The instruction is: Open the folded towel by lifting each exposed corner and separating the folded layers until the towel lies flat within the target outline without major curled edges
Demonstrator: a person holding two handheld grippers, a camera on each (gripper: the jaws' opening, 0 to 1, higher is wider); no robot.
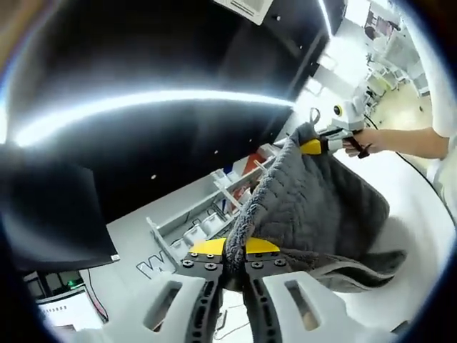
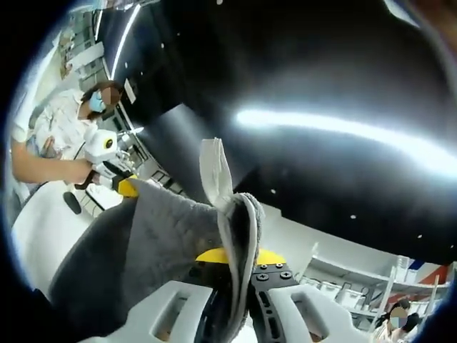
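Note:
A grey quilted towel (image 1: 314, 207) hangs stretched between both grippers above the white table (image 1: 421, 229). In the left gripper view my left gripper (image 1: 234, 250) is shut on one top corner of it. My right gripper (image 1: 311, 146), held by a hand (image 1: 371, 139), grips the far corner. The towel's lower part rests bunched on the table (image 1: 357, 268). In the right gripper view my right gripper (image 2: 239, 259) is shut on the towel's corner (image 2: 239, 214), where a white tag (image 2: 214, 171) sticks up. The left gripper (image 2: 127, 187) holds the other end of the towel (image 2: 143, 250).
A white rack (image 1: 214, 207) with small items stands behind the towel, under a black wall panel (image 1: 178, 50). A dark monitor (image 1: 50, 214) sits at the left. A person (image 2: 64, 128) stands behind the left gripper. White shelving (image 2: 350, 286) shows at lower right.

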